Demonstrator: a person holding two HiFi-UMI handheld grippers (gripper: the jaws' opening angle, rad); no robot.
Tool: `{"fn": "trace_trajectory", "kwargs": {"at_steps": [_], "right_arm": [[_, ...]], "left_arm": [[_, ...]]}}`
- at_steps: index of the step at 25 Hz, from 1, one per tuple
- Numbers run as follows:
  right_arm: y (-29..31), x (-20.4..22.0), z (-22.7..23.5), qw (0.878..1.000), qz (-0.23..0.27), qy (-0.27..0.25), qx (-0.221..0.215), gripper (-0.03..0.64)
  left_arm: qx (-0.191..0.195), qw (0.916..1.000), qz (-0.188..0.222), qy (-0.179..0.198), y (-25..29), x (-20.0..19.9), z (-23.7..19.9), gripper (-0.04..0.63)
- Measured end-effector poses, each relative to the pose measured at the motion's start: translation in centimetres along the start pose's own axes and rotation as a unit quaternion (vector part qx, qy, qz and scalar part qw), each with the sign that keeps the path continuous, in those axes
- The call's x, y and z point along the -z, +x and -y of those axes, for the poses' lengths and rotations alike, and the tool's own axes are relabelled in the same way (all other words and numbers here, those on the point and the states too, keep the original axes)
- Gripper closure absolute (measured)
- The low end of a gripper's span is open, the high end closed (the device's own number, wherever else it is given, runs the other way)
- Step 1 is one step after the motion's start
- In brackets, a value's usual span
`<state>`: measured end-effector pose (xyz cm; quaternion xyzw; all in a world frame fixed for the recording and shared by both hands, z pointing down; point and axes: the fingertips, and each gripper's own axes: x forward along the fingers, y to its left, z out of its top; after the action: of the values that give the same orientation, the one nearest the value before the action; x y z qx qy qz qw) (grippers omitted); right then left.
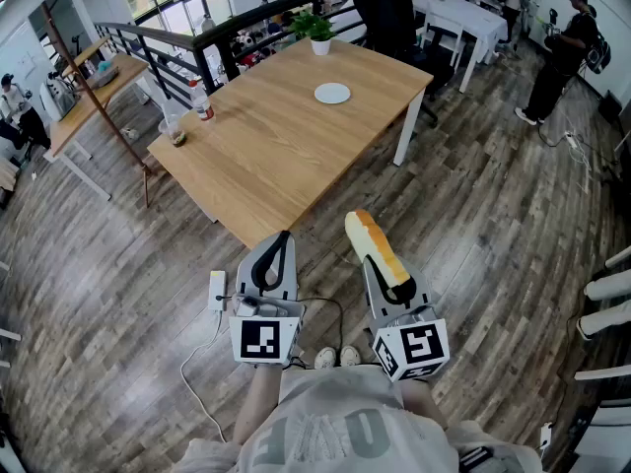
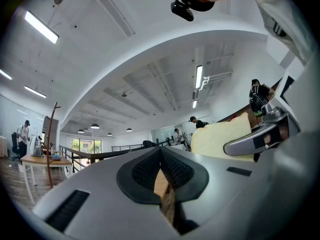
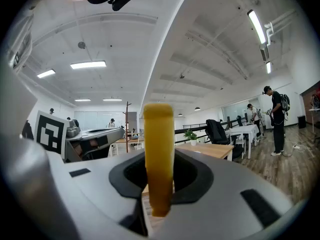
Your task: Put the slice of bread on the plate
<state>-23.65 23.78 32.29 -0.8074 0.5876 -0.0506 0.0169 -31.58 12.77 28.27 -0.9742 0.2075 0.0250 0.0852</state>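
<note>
A slice of bread (image 1: pixel 376 247) with a yellow-brown crust stands on edge between the jaws of my right gripper (image 1: pixel 390 282), which is shut on it. In the right gripper view the bread (image 3: pixel 159 154) rises upright, and the gripper (image 3: pixel 159 186) pinches its lower part. My left gripper (image 1: pixel 278 242) is held beside it, shut with nothing in it; its pads (image 2: pixel 150 168) meet. The white plate (image 1: pixel 332 93) lies on the far part of the wooden table (image 1: pixel 276 156). Both grippers hover over the floor, short of the table's near corner. The bread (image 2: pixel 220 140) also shows in the left gripper view.
On the table stand a potted plant (image 1: pixel 318 33), a bottle (image 1: pixel 203 101) and a cup (image 1: pixel 175 134). A black office chair (image 1: pixel 389 13) and white tables (image 1: pixel 463 16) are behind it. A power strip (image 1: pixel 218 291) with a cable lies on the floor. People stand at the back right.
</note>
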Motion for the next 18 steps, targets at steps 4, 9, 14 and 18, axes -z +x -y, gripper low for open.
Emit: {"fn": "trace_trajectory", "kwargs": {"at_steps": [4, 9, 14, 18], "right_arm": [[-0.5, -0.6, 0.6, 1.0, 0.013, -0.01, -0.007, 0.526], [-1.6, -1.1, 1.3, 0.999, 0.031, -0.027, -0.007, 0.526], [-4.1, -0.7, 4.5, 0.999, 0.043, -0.018, -0.001, 0.526], [-5.4, 0.9, 7.5, 0.999, 0.025, 0.003, 0.031, 0.526]], "left_arm": [[-0.008, 0.9996, 0.024, 0.011, 0.5, -0.8, 0.5, 0.588], [0.001, 0.9994, 0.034, 0.01, 1.5, -1.0, 2.0, 0.588], [0.007, 0.9994, 0.029, 0.019, 2.0, -1.5, 4.8, 0.588], [-0.005, 0.9993, 0.022, 0.029, 1.1, -1.0, 5.3, 0.588]]}}
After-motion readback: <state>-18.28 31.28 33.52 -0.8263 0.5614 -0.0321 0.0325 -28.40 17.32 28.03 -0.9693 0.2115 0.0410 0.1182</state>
